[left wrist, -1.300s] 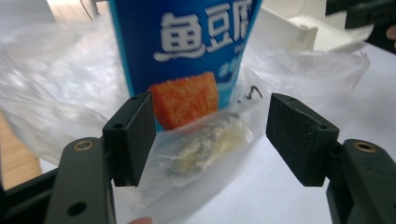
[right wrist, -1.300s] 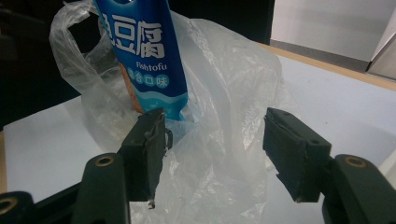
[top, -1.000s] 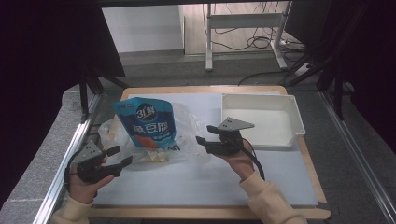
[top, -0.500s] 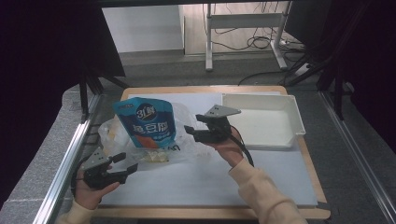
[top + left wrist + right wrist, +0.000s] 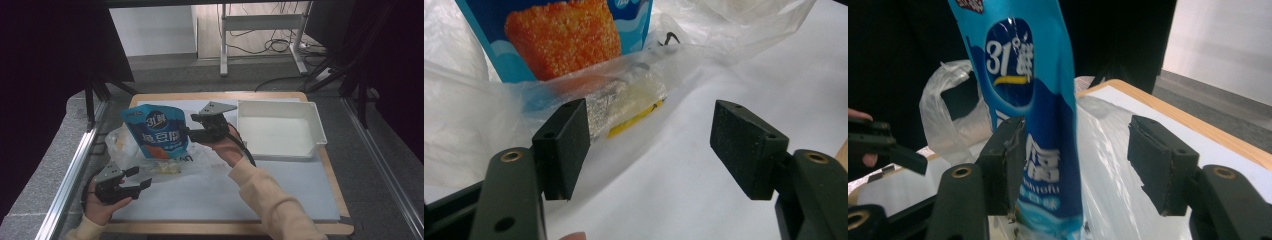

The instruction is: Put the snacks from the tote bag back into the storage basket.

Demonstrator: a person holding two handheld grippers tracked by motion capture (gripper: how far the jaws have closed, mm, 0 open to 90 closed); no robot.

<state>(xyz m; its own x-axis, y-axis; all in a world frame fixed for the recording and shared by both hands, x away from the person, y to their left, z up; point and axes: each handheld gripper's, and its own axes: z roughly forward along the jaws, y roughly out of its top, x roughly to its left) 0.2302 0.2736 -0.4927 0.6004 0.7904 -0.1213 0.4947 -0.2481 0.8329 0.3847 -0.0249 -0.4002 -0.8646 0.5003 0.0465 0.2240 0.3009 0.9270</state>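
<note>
Blue pouch is seen upright in the clear bag on the desk, its long axis vertical, edge between the wide jaws of the nearer right tool. Left tool is wide, empty.

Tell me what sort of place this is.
Probably a lab or data-recording workspace, not a kitchen: a wood-edged table under a fixed camera, dark curtains around it, loose cables on the floor, and a metal stand behind.
</note>
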